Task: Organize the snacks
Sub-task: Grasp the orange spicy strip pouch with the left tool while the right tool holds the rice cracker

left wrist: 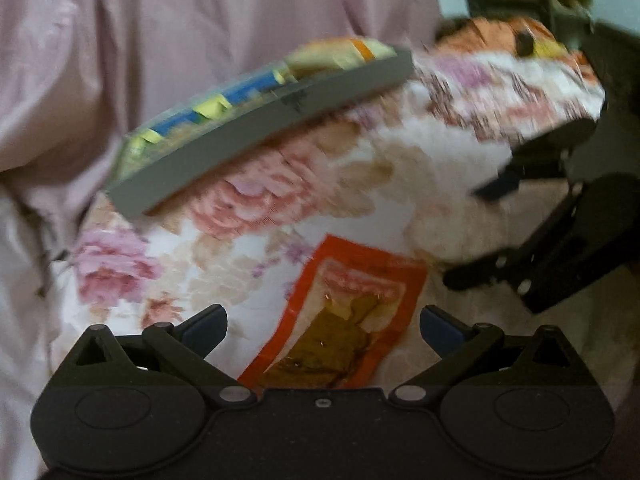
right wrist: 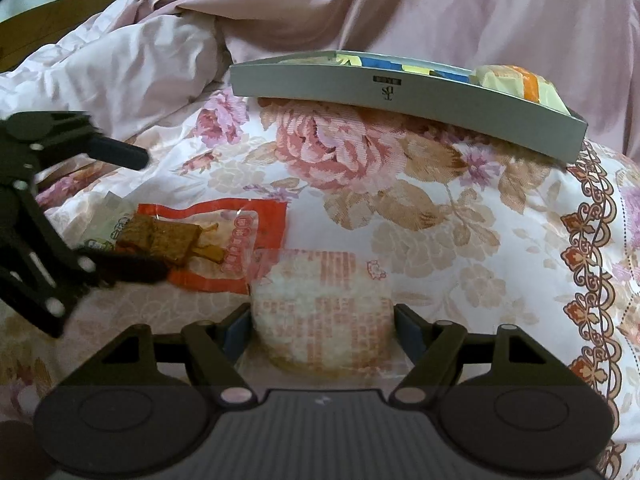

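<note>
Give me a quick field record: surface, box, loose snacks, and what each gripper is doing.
surface: floral bedspread, pink quilt behind
box: grey shallow box at the far side, already holding yellow, blue and orange wrapped snacks
loose snack 1: red-edged packet of brown pieces, lying flat
loose snack 2: round rice cracker in clear wrapper
left gripper: open wide over the red-edged packet, nothing held
right gripper: jaws either side of the rice cracker; contact unclear
</note>
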Demonstrator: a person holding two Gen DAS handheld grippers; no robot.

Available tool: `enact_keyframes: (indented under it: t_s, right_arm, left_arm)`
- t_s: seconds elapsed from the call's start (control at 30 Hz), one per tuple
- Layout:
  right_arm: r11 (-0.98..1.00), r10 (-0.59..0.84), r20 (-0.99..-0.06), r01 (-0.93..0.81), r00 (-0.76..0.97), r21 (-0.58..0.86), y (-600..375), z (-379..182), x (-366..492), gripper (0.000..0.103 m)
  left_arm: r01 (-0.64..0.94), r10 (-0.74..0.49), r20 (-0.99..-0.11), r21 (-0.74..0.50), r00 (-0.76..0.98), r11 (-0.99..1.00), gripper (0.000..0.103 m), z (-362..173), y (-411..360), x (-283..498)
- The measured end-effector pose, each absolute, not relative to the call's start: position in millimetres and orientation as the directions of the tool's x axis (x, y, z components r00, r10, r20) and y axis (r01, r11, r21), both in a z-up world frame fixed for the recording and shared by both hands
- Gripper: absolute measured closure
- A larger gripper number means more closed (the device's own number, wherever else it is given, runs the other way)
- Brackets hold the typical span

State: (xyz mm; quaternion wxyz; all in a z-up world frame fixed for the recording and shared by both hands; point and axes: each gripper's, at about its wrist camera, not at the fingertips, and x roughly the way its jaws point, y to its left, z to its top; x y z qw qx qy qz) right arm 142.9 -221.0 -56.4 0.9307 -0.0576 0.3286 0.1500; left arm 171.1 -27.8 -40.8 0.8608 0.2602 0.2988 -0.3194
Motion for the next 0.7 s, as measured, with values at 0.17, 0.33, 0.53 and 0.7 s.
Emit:
enact_keyframes:
  t_s: [0.17, 0.33, 0.53, 0.7]
  right_arm:
    - [0.947, 0.245, -0.624, -0.320, 0.742, -0.009, -221, -58, 143, 0.024]
    - [0.948, 0.246, -0.624, -0.318, 0.741, -0.004, -221, -59, 144, 0.023]
    - [0.947, 0.248, -0.624, -0.320, 0.741, -0.004, -221, -59, 144, 0.023]
    - [0.948, 0.242, -0.628, -0.318, 0.739, -0.009, -220, -57, 144, 0.023]
  left_arm:
    - [0.759, -0.384, -0.759, 0.215, 0.526, 0.615, 0.001, -54, -24, 186]
    - [0.768, -0.373, -0.794, 0.174, 0.480, 0.616, 0.005, -55, -13, 191]
    - [0.726, -0.379, -0.804, 0.092, 0.458, 0.681, 0.023, -53, -5, 189]
    - [0.632, -0.315, -0.810, 0.087, 0.495, 0.770, 0.030, -49, -9, 179]
